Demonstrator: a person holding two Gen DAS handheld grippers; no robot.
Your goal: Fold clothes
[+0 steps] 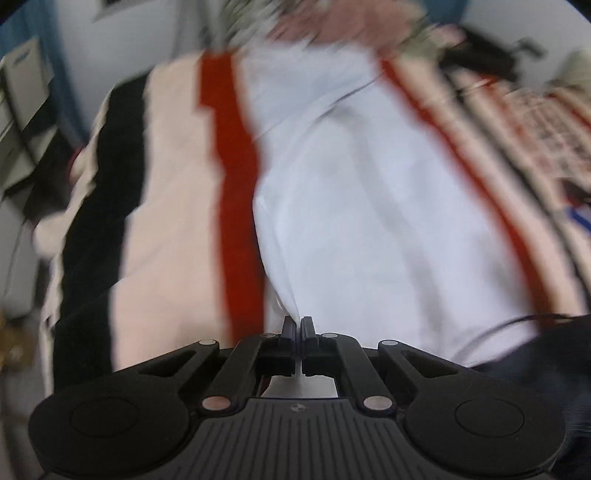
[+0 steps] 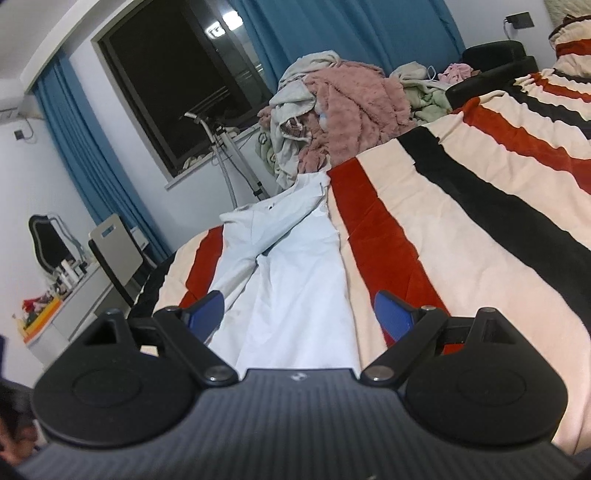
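Observation:
Pale white-blue trousers [image 2: 295, 251] lie stretched along a bed with a cream, red and black striped blanket [image 2: 461, 229]. In the left wrist view, blurred by motion, the same trousers [image 1: 369, 203] fill the middle. My left gripper [image 1: 297, 325] is shut on a bunched edge of the trousers. My right gripper [image 2: 299, 310] is open, its blue pads [image 2: 393, 315] on either side of the near trouser leg, just above the cloth and holding nothing.
A heap of pink and grey clothes [image 2: 340, 110] sits at the bed's far end. A window [image 2: 173, 85], blue curtains [image 2: 332, 29], a clothes steamer pole [image 2: 229, 155], a chair [image 2: 114, 251] and a cluttered desk [image 2: 55, 299] are to the left.

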